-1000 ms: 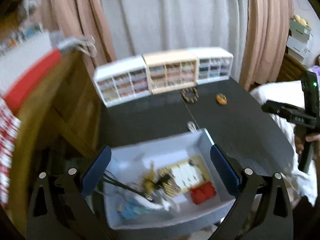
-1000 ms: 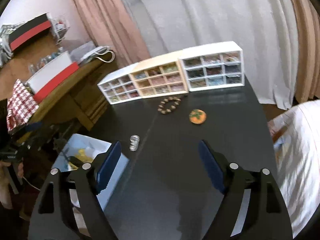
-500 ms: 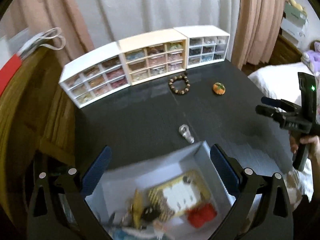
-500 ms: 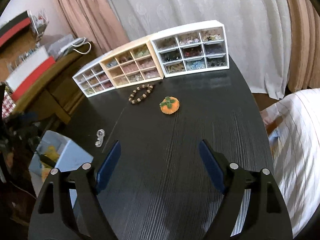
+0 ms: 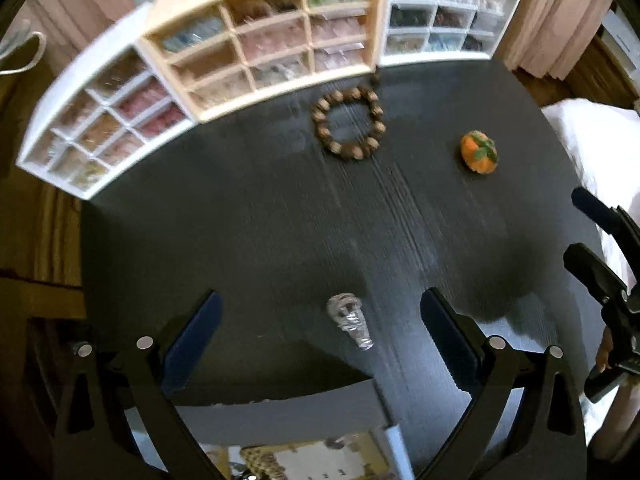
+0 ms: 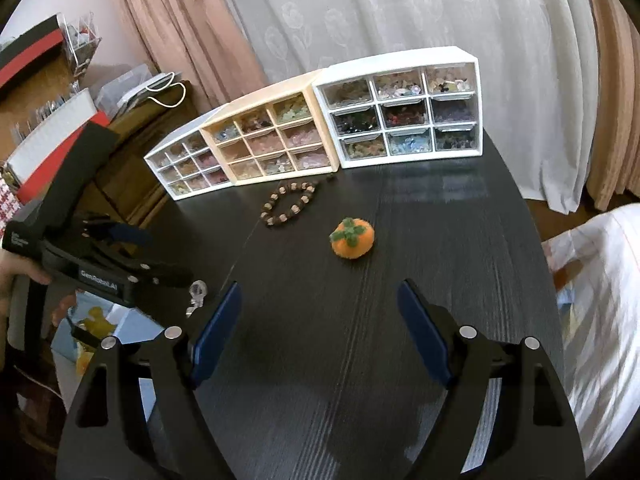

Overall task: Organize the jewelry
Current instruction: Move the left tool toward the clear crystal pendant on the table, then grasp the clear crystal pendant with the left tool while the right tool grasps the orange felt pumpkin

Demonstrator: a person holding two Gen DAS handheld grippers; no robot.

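Both grippers spread wide and empty above a black wood-grain table (image 6: 440, 240).

The left gripper (image 5: 320, 332) hangs with its blue-padded jaws apart over a small clear, glassy clasp (image 5: 349, 320) lying flat between them. The right gripper (image 6: 318, 332) is likewise released, holding nothing. A ring of round brown wooden beads (image 5: 348, 126) lies just before the cream nine-drawer cabinet (image 6: 276, 140); a fuzzy orange pumpkin charm (image 6: 352, 237) with a green top sits near it, apart.
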